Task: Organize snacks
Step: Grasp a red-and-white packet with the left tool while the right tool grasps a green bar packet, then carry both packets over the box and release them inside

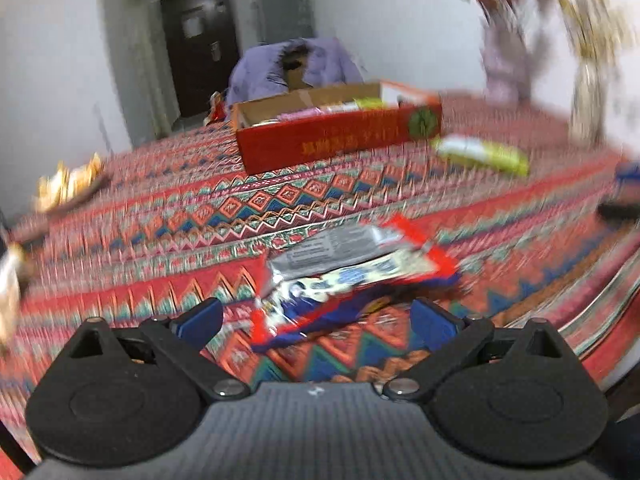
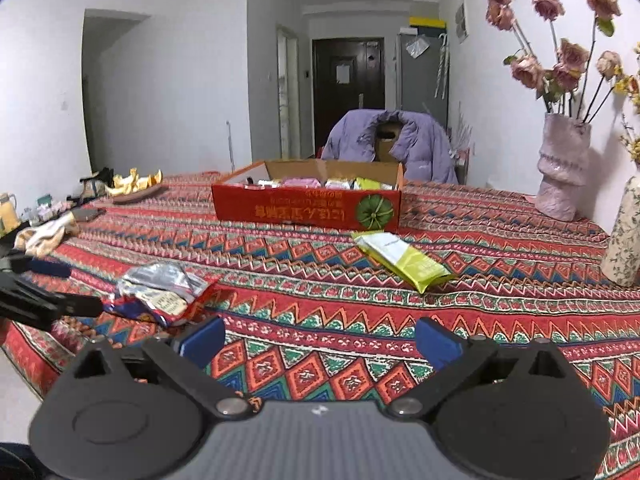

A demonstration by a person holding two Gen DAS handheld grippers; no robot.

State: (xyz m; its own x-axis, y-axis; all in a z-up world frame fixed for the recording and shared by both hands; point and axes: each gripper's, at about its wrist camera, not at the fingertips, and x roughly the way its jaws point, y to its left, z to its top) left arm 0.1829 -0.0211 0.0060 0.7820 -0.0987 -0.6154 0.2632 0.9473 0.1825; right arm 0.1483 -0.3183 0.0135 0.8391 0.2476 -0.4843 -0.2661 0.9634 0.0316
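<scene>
A red cardboard box [image 2: 308, 208] with several snack packs inside stands at the far middle of the patterned tablecloth; it also shows in the left wrist view [image 1: 340, 136]. A red, silver and blue snack packet [image 1: 340, 268] lies just ahead of my left gripper [image 1: 318, 320], which is open, its fingers on either side of the packet's near edge. The same packet shows in the right wrist view [image 2: 164, 292] with the left gripper [image 2: 52, 304] beside it. A yellow-green snack pack [image 2: 404, 258] lies right of the box. My right gripper [image 2: 320, 346] is open and empty over the cloth.
A pink vase of dried roses [image 2: 562, 168] and a floral vase [image 2: 624, 232] stand at the right edge. A dish of orange peels [image 2: 136, 186], a cloth [image 2: 44, 236] and small items sit at the left. A chair with a purple jacket [image 2: 388, 144] stands behind the table.
</scene>
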